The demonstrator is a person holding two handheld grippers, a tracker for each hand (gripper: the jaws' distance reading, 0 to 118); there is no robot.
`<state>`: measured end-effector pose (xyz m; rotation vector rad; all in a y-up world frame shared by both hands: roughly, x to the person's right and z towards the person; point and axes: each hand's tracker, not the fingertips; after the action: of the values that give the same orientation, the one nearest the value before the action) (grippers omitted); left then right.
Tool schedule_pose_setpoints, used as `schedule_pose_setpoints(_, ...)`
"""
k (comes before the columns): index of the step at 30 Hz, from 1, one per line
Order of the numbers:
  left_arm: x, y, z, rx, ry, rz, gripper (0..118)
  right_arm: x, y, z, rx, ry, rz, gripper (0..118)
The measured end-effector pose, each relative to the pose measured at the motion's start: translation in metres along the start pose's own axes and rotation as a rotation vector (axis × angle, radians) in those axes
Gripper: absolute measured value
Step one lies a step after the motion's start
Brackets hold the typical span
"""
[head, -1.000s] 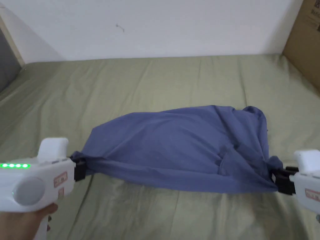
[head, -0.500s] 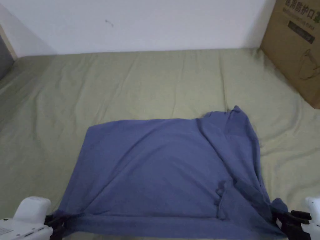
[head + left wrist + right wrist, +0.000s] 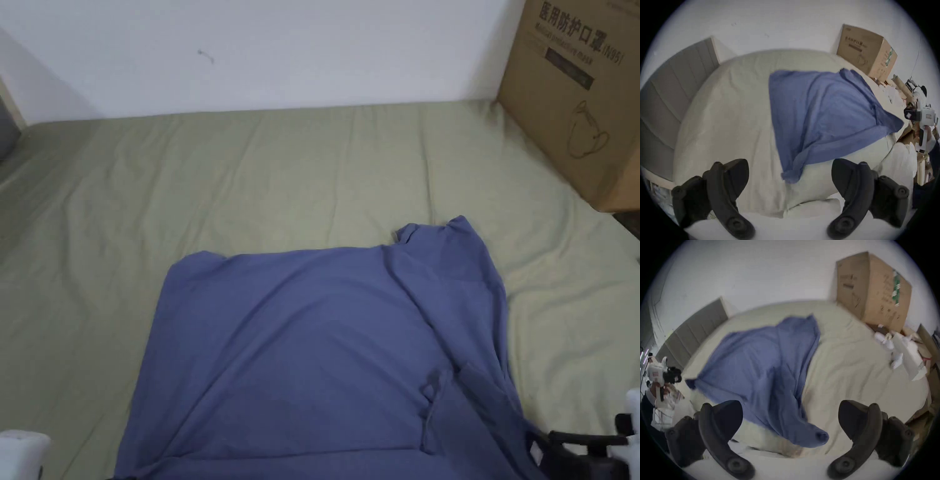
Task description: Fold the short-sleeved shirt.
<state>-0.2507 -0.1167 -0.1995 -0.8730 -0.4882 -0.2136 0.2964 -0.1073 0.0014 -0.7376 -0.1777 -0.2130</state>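
Observation:
The blue short-sleeved shirt lies spread on the green bed sheet, creased along its right side. In the left gripper view my left gripper is open, jaws wide apart, with the shirt's near corner lying loose between them. My right gripper is also open; another shirt corner droops between its jaws, touching neither. The head view shows the right gripper at the shirt's bottom right and the left gripper's white body at bottom left.
A large cardboard box stands at the bed's far right against the white wall. A grey padded headboard runs along the left side. White bags and cardboard scraps lie beyond the bed's right edge.
Both grippers pulled the shirt towards the near edge, laid it flat and let go of its corners. The jaws now stand open.

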Motion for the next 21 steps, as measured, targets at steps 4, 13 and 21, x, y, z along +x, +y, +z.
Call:
schedule_pose_setpoints(4, 0.01, 0.031, 0.082, 0.292, 0.058, 0.098, 113, -0.045, 0.021, 0.06, 0.322, -0.05, 0.022, 117)
schedule_pose_setpoints(13, 0.038, 0.017, 0.121, 0.572, 0.23, 0.096, 0, -0.09, -0.019, 0.09, 0.538, -0.171, -0.065, 0)
schedule_pose_setpoints(21, 0.045, -0.005, 0.109, 0.401, 0.149, 0.066, 0, -0.093, -0.015, 0.107, 0.513, -0.134, -0.048, 0)
